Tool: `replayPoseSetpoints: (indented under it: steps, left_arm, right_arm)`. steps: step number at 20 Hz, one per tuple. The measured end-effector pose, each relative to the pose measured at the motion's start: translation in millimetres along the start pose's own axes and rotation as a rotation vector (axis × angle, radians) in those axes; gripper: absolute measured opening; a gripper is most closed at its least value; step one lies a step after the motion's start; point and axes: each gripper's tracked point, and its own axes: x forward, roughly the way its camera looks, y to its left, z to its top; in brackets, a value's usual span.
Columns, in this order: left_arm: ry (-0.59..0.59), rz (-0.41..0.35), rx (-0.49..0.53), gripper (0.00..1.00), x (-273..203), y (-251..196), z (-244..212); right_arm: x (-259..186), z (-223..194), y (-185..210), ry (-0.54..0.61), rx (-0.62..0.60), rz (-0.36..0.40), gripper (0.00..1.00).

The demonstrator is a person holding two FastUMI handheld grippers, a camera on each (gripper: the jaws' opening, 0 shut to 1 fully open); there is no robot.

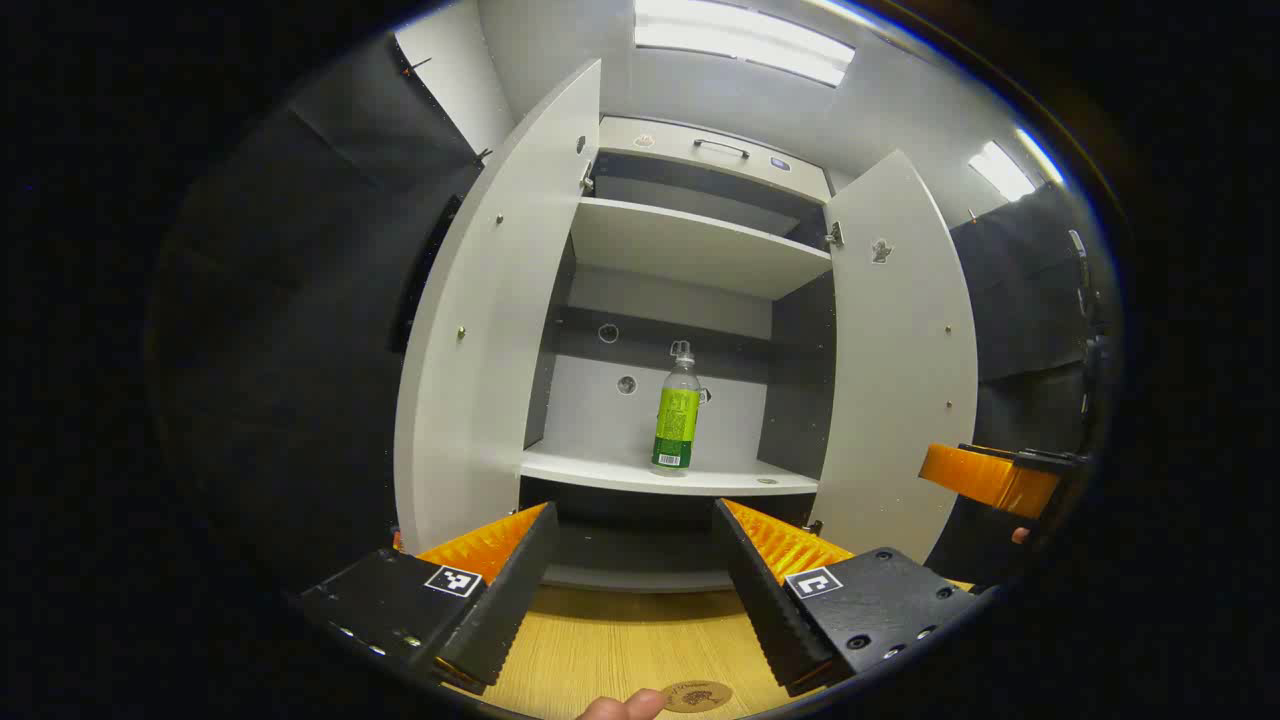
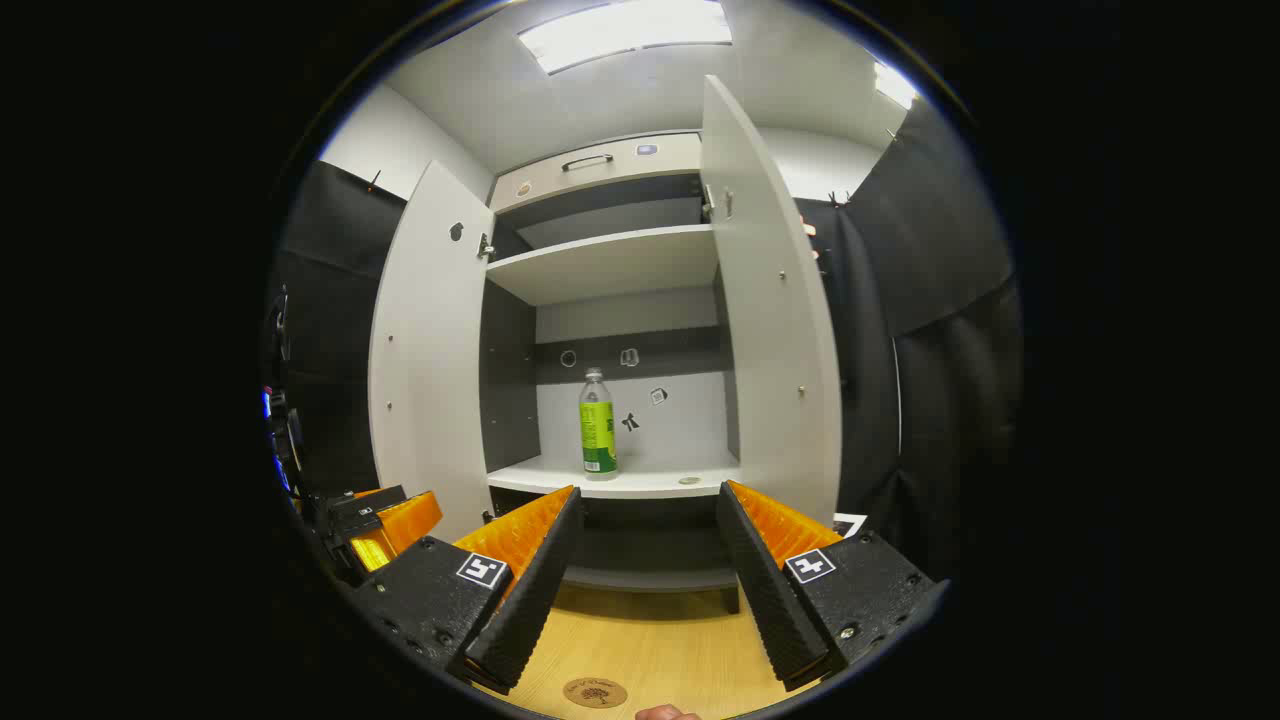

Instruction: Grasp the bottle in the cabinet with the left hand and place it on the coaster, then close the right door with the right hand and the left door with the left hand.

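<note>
The bottle [image 1: 677, 410] stands upright on the cabinet's lower shelf [image 1: 600, 468], a little right of the shelf's middle in the left gripper view and well back from the tongs. It is a slim, clear plastic bottle with a pale cap and a see-through neck and shoulder; a bright green label wraps most of its body, with a small white patch near the bottom of the label. In the right gripper view the same bottle [image 2: 598, 424] sits left of the shelf's centre, free of both side walls.

Both cabinet doors stand wide open. The left door [image 1: 490, 330] swings out toward the camera, and the right door [image 1: 900, 350] does likewise on the other side. An upper shelf [image 1: 690, 245] spans the cabinet above the bottle.

The left tongs [image 1: 634, 575] are spread wide and hold nothing, their two fingers framing the cabinet's base. The right tongs [image 2: 648, 560] are likewise spread wide and hold nothing. In the left gripper view the right tongs also appear at the far right edge, beside the right door.

Below, a light wooden surface [image 1: 620, 640] carries a round brown coaster [image 1: 697, 695] at the near edge, with a fingertip [image 1: 622, 706] just beside it. The coaster [image 2: 595, 692] lies bare, well apart from the bottle.
</note>
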Motion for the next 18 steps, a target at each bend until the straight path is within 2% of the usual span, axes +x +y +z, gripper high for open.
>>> replayPoseSetpoints:
  steps: [1,14,15,16,17,18]
  left_arm:
    - [0.0,-0.006,-0.005,0.94,1.9,-2.2,0.5]
    - [0.009,0.016,-0.025,0.94,17.6,8.7,-3.7]
    - [0.013,0.013,-0.028,0.95,18.3,9.0,-4.0]
    - [0.02,0.007,-0.037,0.99,18.9,7.4,-5.0]
    - [0.03,-0.002,-0.048,0.99,19.4,5.4,-6.3]
    - [0.036,-0.008,-0.056,0.94,19.4,3.8,-7.1]
  right_arm:
    - [1.0,1.0,2.1,-0.003,-0.01,0.005,0.83]
    - [10.1,-5.7,9.4,0.017,-0.024,0.023,0.83]
    - [10.2,-5.1,8.9,0.018,-0.023,0.023,0.83]
    - [10.5,-5.6,8.5,0.019,-0.022,0.022,0.83]
    - [10.6,-5.5,7.1,0.021,-0.019,0.02,0.83]
    - [10.3,-6.5,6.3,0.021,-0.017,0.018,0.83]
